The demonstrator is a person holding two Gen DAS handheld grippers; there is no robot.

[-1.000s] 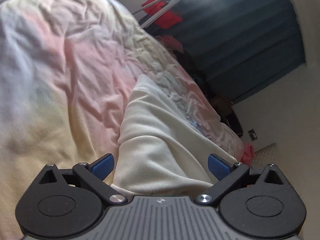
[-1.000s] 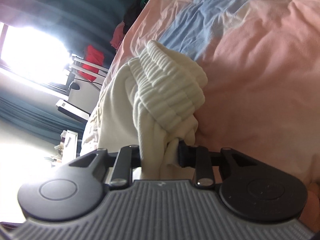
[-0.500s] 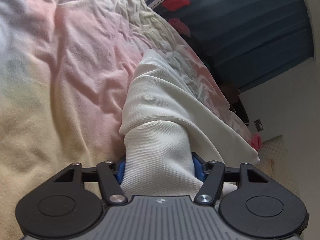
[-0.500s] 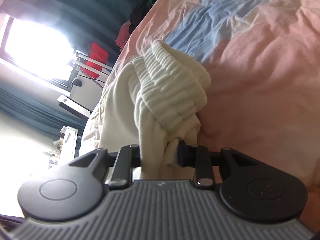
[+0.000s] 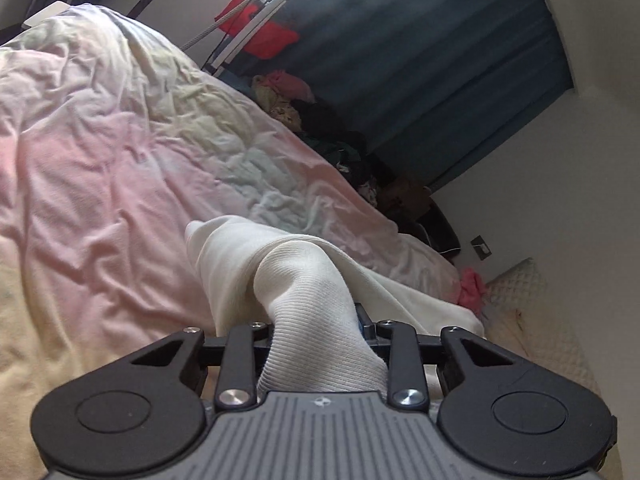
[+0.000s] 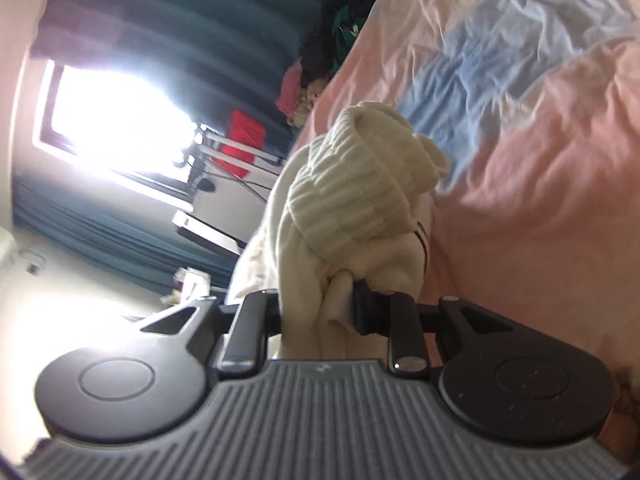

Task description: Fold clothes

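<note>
A cream ribbed garment lies on a bed with a pink, yellow and blue pastel cover. My left gripper is shut on a bunched end of the garment, lifted a little off the cover. In the right wrist view, my right gripper is shut on another bunch of the same garment, at its thick ribbed hem, held up above the pink and blue cover. The fingertips of both grippers are hidden in the cloth.
A heap of dark and pink clothes lies along the bed's far edge by teal curtains. A drying rack with a red item stands near the bright window. A cream quilted cushion sits at the right.
My left gripper closed on the garment's end and lifted it off the cover. My right gripper kept its hold and raised the ribbed hem higher.
</note>
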